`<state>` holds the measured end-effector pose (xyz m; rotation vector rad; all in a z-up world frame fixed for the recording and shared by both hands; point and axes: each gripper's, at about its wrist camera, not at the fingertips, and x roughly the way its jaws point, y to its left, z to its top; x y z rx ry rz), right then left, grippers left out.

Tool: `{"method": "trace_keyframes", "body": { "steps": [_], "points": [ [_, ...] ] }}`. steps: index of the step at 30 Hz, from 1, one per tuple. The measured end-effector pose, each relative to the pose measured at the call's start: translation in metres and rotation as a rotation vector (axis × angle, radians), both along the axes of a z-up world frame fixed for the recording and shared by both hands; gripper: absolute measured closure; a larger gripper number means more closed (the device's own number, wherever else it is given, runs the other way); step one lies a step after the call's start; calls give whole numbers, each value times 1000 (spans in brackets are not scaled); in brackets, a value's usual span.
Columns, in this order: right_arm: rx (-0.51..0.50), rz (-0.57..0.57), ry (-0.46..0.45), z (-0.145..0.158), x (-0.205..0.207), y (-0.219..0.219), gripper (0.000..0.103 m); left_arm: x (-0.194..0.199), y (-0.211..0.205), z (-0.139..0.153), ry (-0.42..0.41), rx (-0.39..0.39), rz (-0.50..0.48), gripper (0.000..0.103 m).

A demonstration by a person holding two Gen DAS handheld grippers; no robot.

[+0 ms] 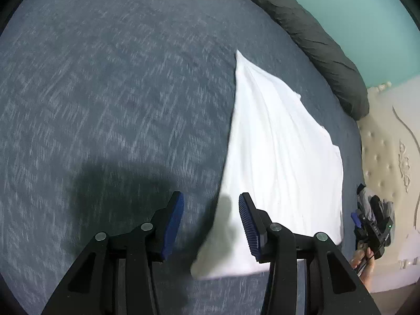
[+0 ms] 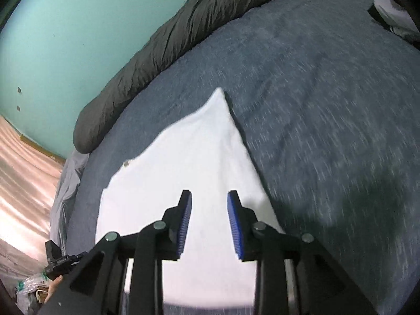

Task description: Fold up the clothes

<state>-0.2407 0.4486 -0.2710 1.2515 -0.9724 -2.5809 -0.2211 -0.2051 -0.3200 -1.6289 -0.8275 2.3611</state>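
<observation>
Both grippers, left and right, hover released over the white garment on the bed. Fold appears mid-sequence; next, grasp an edge.

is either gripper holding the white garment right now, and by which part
Nothing is held. The left gripper and right gripper are both open above the white garment on the blue bed cover.

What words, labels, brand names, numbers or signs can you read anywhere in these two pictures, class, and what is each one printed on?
None can be read.
A small tag at the edge of the white garment: too small and blurred to read.
The other gripper's black body, seen in the left wrist view, shows a green light and faint markings: too small to read.
The grey bedspread carries no text.
</observation>
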Motion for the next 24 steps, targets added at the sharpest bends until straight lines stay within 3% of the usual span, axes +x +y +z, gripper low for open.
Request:
{"method": "trace_keyframes", "body": {
  "steps": [15,24],
  "points": [
    [-32,19,24,-13,56,-21,75,33,27,-20,-42,21,17,55],
    [-76,17,45,-25,68,-21,75,33,38,-27,-9,38,46,56]
  ]
}}
